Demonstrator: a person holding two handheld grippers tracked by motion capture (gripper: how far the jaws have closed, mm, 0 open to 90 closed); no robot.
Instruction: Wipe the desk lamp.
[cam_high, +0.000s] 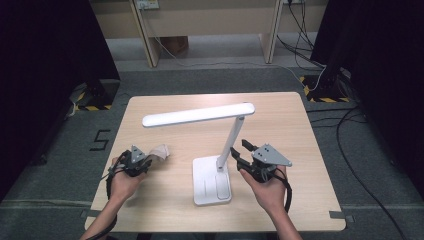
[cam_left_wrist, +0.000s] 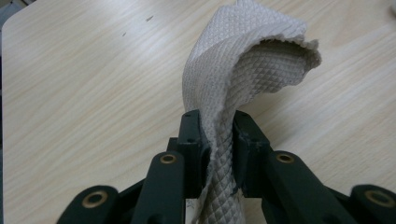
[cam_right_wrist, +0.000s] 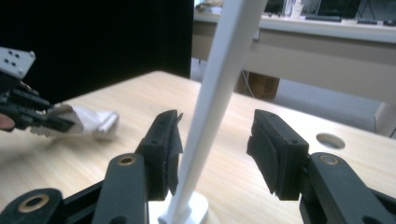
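Note:
A white desk lamp stands on the wooden table (cam_high: 280, 115), with a flat base (cam_high: 212, 180), a slanted stem (cam_high: 229, 142) and a long head (cam_high: 195, 115) reaching left. My right gripper (cam_high: 240, 150) is open, and in the right gripper view its jaws (cam_right_wrist: 215, 149) stand either side of the stem (cam_right_wrist: 219, 79), the left pad close to it and the right pad apart. My left gripper (cam_high: 145, 161) is shut on a beige textured cloth (cam_high: 161, 151) left of the lamp. In the left gripper view the cloth (cam_left_wrist: 247, 60) rises folded from between the pads of that gripper (cam_left_wrist: 218, 135).
Wooden desk legs and cables stand on the grey floor beyond the table's far edge. Dark curtains hang at both sides. Bare tabletop lies behind the lamp head and to the right of my right hand.

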